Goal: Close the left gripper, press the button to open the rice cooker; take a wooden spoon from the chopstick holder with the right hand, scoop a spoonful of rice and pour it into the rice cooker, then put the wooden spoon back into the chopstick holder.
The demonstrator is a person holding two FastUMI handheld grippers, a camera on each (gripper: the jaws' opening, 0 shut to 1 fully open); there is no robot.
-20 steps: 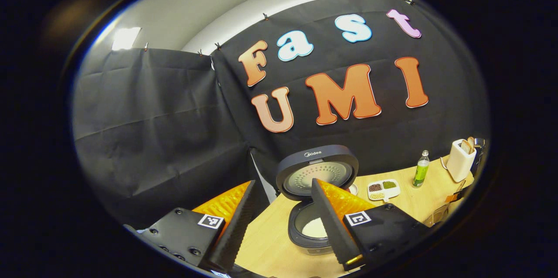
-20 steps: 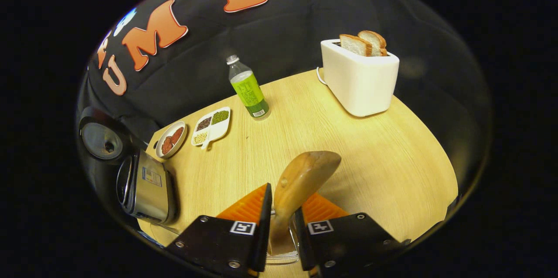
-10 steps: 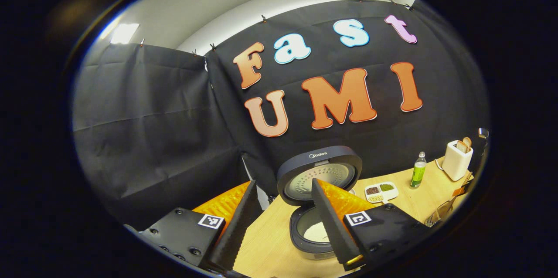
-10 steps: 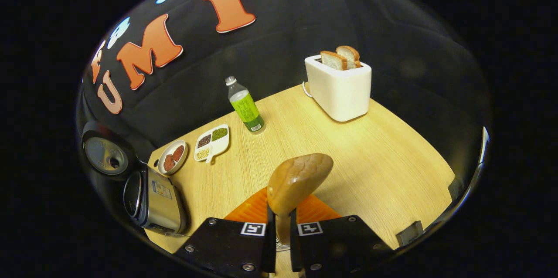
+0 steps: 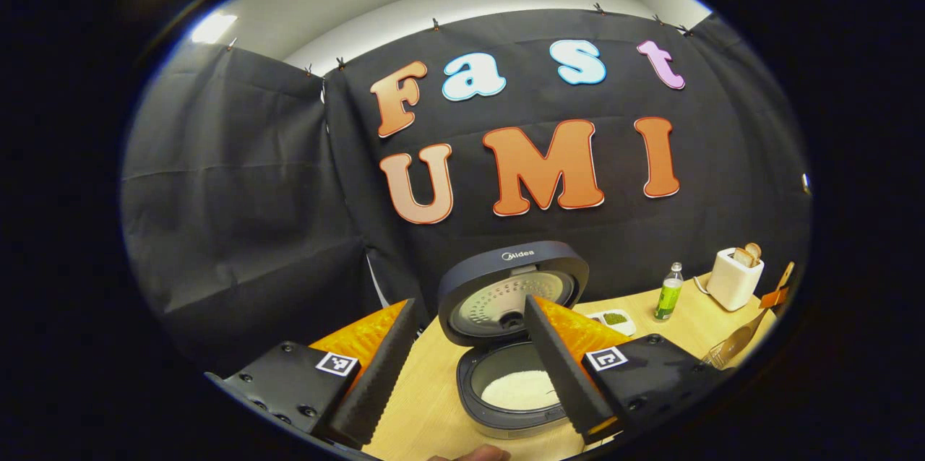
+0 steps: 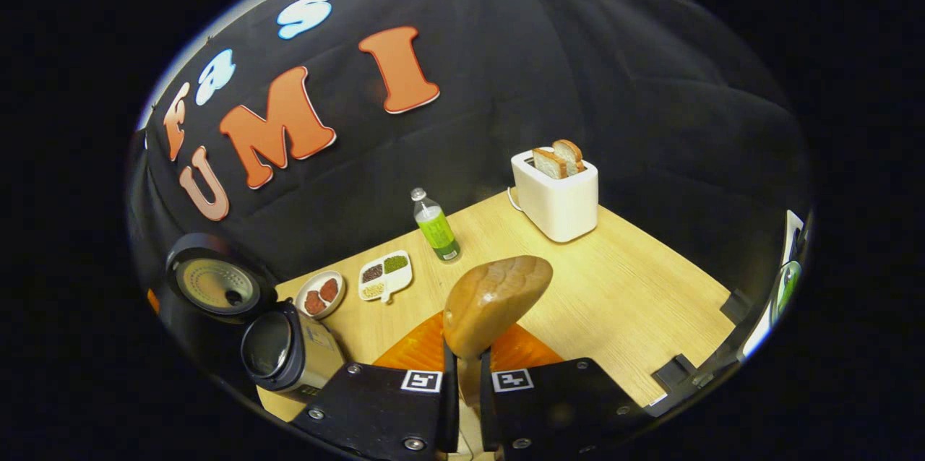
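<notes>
The rice cooker (image 5: 506, 403) stands open with its lid (image 5: 512, 286) tipped back and white rice (image 5: 514, 389) in the pot. My left gripper (image 5: 470, 302) hovers in front of it, open, with nothing between its fingers. My right gripper (image 6: 463, 367) is shut on the handle of the wooden spoon (image 6: 497, 302), whose bowl points forward above the table. In the right gripper view the open rice cooker (image 6: 285, 352) sits at lower left. In the left gripper view the spoon (image 5: 738, 339) appears small at the far right, above a wire chopstick holder (image 5: 715, 357).
On the wooden table (image 6: 621, 302) stand a white toaster (image 6: 558, 194) with bread, a green bottle (image 6: 436, 227), a divided dish (image 6: 386, 277) of grains and a small plate (image 6: 320, 295) with red pieces. A fingertip (image 5: 470, 454) peeks in at the bottom edge.
My right gripper has shut on the spoon handle and risen away from the table with it. My left gripper has drawn back a little from the open cooker.
</notes>
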